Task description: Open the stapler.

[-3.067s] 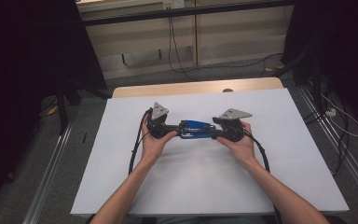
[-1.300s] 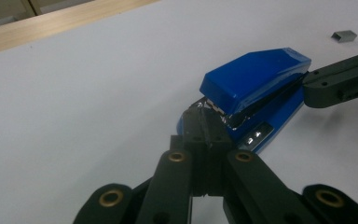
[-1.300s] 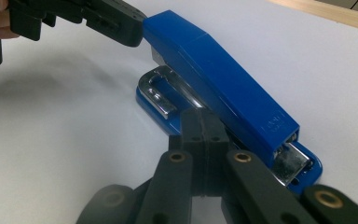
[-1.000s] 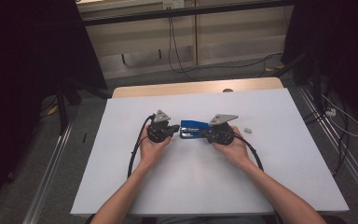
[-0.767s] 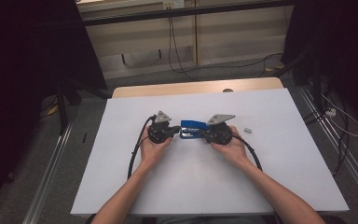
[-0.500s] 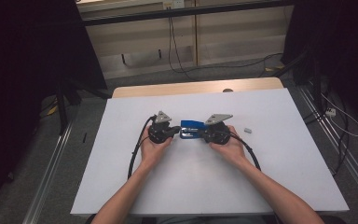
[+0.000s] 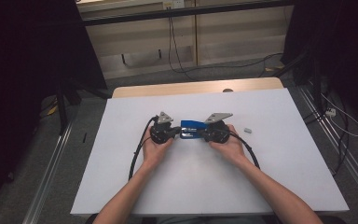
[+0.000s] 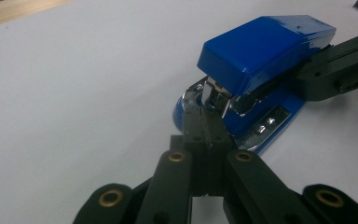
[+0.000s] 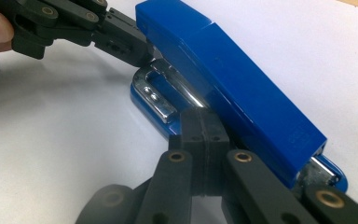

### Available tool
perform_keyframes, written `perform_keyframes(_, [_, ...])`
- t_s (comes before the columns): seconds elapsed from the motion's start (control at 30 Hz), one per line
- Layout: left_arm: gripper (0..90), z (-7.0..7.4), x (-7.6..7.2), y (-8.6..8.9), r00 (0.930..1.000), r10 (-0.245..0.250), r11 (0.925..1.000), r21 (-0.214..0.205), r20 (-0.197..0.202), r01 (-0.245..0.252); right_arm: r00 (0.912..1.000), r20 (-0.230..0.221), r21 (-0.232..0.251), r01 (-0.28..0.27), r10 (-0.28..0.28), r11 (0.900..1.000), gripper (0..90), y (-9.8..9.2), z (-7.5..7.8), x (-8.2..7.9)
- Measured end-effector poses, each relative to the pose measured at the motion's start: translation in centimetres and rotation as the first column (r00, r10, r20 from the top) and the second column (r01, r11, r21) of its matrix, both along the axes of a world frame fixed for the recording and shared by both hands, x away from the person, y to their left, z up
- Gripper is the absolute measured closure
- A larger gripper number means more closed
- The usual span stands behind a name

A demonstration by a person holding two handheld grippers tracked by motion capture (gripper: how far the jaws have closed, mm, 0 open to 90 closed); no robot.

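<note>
the blue stapler was seen on the white desk, between both claws. the left claw and right claw were fully closed, holding nothing, only pressed against its ends. it could be pushed sideways if one tip slipped.

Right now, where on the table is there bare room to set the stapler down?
Bare white tabletop right of the right gripper, beyond the small grey piece; also the strip left of the left gripper and its cable. Crowded: the centre, where both shut grippers meet the stapler.
</note>
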State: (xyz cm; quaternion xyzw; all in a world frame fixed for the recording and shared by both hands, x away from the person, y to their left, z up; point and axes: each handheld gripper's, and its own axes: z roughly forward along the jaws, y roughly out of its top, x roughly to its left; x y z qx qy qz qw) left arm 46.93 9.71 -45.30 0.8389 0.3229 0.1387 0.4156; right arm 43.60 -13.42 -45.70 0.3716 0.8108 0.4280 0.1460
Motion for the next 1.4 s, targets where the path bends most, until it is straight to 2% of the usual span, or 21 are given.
perform_keyframes(0.2, [90.0,0.3,-0.1,0.0,0.9999,-0.003,1.0000,-0.003,0.012,0.003,1.0000,0.002,0.000,0.000,0.000,1.0000,90.0,0.0,0.0,0.0])
perform_keyframes(0.27, [90.0,0.5,-0.2,-0.1,0.9995,0.001,1.0000,0.002,0.032,-0.001,1.0000,0.001,0.002,0.001,-0.001,1.0000,90.0,0.0,0.0,0.0])
perform_keyframes(0.43, [90.0,0.7,-0.2,-0.1,0.9990,-0.002,1.0000,0.002,0.045,0.002,1.0000,-0.003,0.006,0.000,0.000,1.0000,90.0,0.0,0.0,0.0])
perform_keyframes(0.63, [90.0,0.8,-0.3,-0.1,0.9991,0.003,1.0000,-0.009,0.042,-0.003,1.0000,-0.001,0.003,0.001,-0.001,1.0000,90.0,0.0,0.0,0.0])
perform_keyframes(0.67, [90.0,0.9,-0.2,0.0,0.9985,0.002,1.0000,-0.002,0.054,-0.002,1.0000,-0.001,0.004,0.001,-0.001,1.0000,90.0,0.0,0.0,0.0])
perform_keyframes(0.73, [90.0,1.0,-0.3,0.0,0.9989,0.000,0.9998,-0.021,0.046,0.001,1.0000,0.001,0.003,0.001,-0.001,1.0000,90.0,0.0,0.0,0.0])
perform_keyframes(1.03, [90.0,1.1,-0.3,-0.1,0.9985,-0.002,0.9999,-0.013,0.055,0.002,1.0000,0.003,0.001,0.001,-0.001,1.0000,90.0,0.0,0.0,0.0])
perform_keyframes(1.17, [90.0,1.2,-0.3,-0.1,0.9983,0.004,0.9997,-0.026,0.057,-0.003,1.0000,0.003,0.001,0.001,-0.001,1.0000,90.0,0.0,0.0,0.0])
perform_keyframes(1.23, [90.0,1.2,-0.3,-0.1,0.9979,0.004,0.9999,-0.017,0.065,-0.003,1.0000,0.005,-0.001,0.001,-0.001,1.0000,90.0,0.0,0.0,0.0])
perform_keyframes(1.4, [90.0,1.3,-0.3,-0.2,0.9983,0.005,0.9995,-0.031,0.058,-0.003,1.0000,0.010,-0.009,0.001,-0.001,1.0000,90.0,0.1,0.0,-0.1])
